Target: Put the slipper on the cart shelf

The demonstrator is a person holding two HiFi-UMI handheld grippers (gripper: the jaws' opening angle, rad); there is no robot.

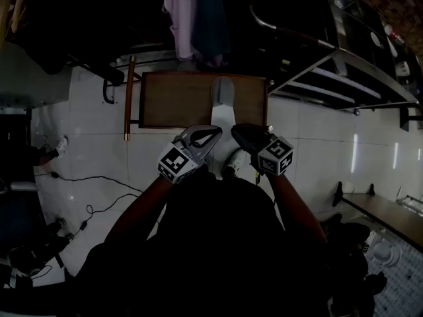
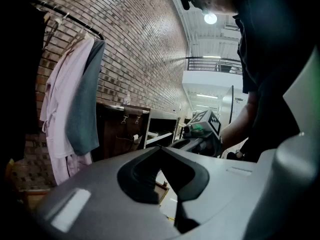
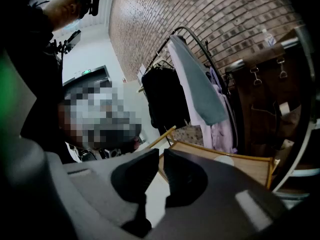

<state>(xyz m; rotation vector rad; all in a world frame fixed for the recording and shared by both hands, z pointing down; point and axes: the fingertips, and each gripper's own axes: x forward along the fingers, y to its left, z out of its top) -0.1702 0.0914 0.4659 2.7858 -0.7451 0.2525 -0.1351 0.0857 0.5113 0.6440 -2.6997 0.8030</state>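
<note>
A pale grey slipper lies on a brown wooden board on the white tiled floor, straight ahead of me. Its pale edge peeks over the right jaw in the right gripper view. The metal cart shelf stands at the upper right of the board. My left gripper and right gripper hang side by side at the board's near edge, short of the slipper. Both are shut, and nothing is between the left gripper's tips or the right gripper's tips.
Clothes hang on a rack beyond the board, in front of a brick wall. A wooden pole lies left of the board. Cables trail over the floor at the left. A low bench stands at the right.
</note>
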